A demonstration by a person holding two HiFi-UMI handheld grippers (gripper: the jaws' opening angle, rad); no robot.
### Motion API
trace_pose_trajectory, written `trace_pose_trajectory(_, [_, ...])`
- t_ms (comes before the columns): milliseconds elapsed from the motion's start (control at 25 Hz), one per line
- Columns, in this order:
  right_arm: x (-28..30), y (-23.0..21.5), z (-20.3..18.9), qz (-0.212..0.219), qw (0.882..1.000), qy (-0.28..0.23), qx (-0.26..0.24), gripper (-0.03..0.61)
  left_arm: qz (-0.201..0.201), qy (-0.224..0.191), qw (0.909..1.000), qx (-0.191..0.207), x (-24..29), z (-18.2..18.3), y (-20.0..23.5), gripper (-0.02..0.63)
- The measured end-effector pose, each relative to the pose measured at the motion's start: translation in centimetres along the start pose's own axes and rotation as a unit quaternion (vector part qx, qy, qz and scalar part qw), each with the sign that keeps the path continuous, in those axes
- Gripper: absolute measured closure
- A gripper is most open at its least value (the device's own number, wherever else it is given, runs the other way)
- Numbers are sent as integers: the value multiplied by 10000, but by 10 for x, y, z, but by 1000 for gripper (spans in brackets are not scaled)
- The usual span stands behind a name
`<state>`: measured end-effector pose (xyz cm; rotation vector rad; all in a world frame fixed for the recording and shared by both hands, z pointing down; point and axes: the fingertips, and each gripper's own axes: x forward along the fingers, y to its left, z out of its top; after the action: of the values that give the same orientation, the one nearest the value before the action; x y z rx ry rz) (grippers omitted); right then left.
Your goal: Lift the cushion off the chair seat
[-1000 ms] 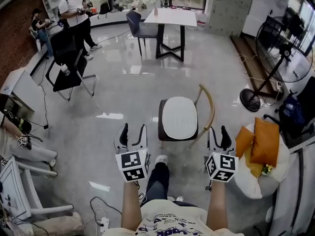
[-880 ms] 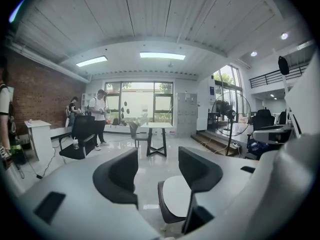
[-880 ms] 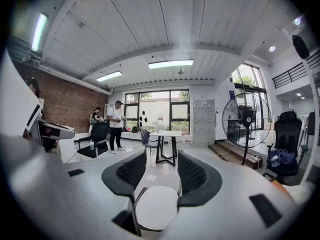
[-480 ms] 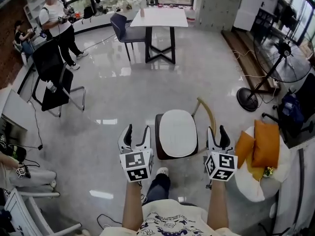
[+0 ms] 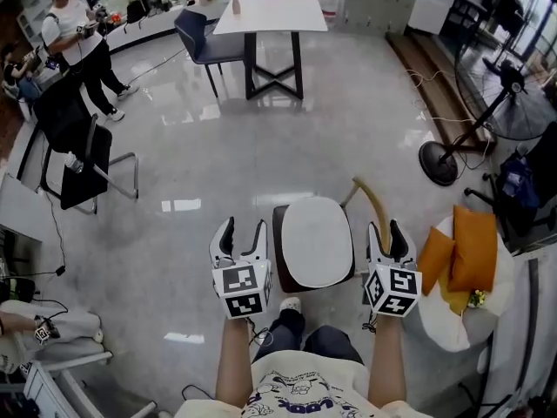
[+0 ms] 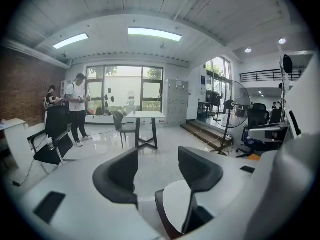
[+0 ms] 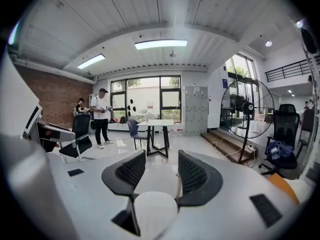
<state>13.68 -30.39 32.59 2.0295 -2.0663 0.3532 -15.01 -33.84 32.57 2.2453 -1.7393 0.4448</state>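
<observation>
my left gripper (image 5: 244, 230) is wide open. it holds nothing and touches nothing. in the left gripper view i see floor (image 5: 218, 146) between the jaws, and the chair (image 5: 277, 233) low down on the right.

my right gripper (image 5: 385, 231) is wide open too. it is empty and touches nothing. in the right gripper view the cushion (image 5: 318, 240) shows low down, ahead of the jaws and apart from them.

i hold one gripper on each side of the chair, left one by the left side and right one by the right side. i think this is so i can take the cushion from both sides. i think the jaws are wide so an edge of the cushion can slip in.

the cushion is white and lies flat on the dark seat. it covers most of the seat. nothing is lifted yet. the wooden back (image 5: 376, 209) curves round the far right side, near my right gripper, so i think that side has less room.

the chair stands just in front of my legs. to my right are orange pillows (image 5: 474, 251) on a white round seat, apart from the chair. a fan (image 5: 500, 85) and a table (image 5: 270, 11) are far off.
</observation>
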Motion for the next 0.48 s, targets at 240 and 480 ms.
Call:
trace_pose_trajectory(240, [54, -2, -24, -30, 9991, 419, 26, 359, -66, 394, 9992, -60, 57, -22, 9, 365])
trace_pose_trajectory(480, [111, -22, -88, 24, 9961, 885, -5, 357, -91, 846, 9963, -127, 124, -81, -9, 365])
